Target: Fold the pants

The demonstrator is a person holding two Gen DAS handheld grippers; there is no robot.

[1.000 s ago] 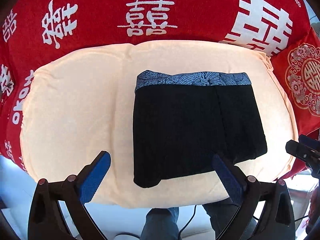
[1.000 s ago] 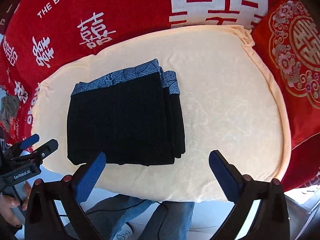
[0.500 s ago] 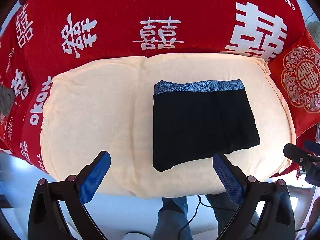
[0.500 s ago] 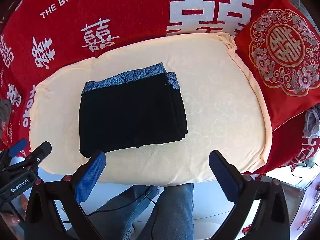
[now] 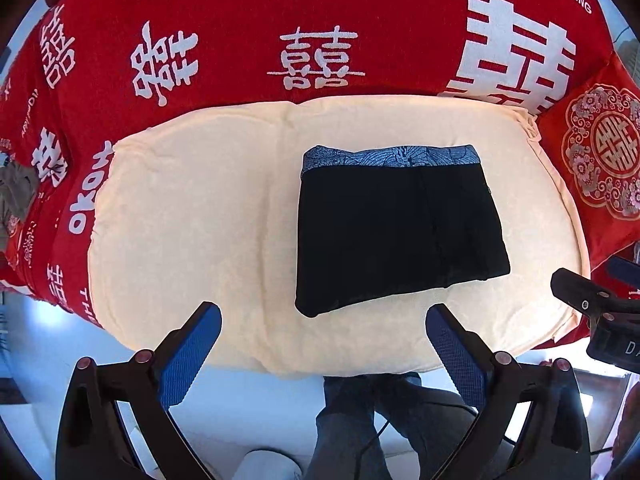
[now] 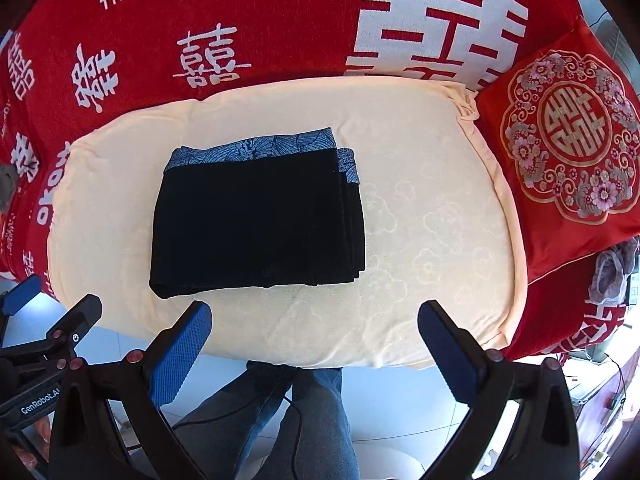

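Black pants (image 5: 396,228) (image 6: 256,220) with a blue patterned waistband lie folded in a flat rectangle on a cream cushion (image 5: 192,216) (image 6: 432,220), waistband at the far edge. In the right wrist view the stacked layers show along the right side of the pants. My left gripper (image 5: 323,324) is open, held above and in front of the cushion's near edge, nothing between its blue pads. My right gripper (image 6: 314,324) is open too, also back from the cushion and empty. Each gripper shows at the edge of the other's view.
A red blanket (image 5: 320,20) with white characters covers the seat behind and around the cushion. A red embroidered pillow (image 6: 568,140) leans at the right. The person's jeans-clad legs (image 6: 304,412) and a cable are below the grippers, over a pale floor.
Both grippers have pulled back and up from the cushion, so the folded pants look smaller and farther away. The pants have not moved. Both grippers stayed open.
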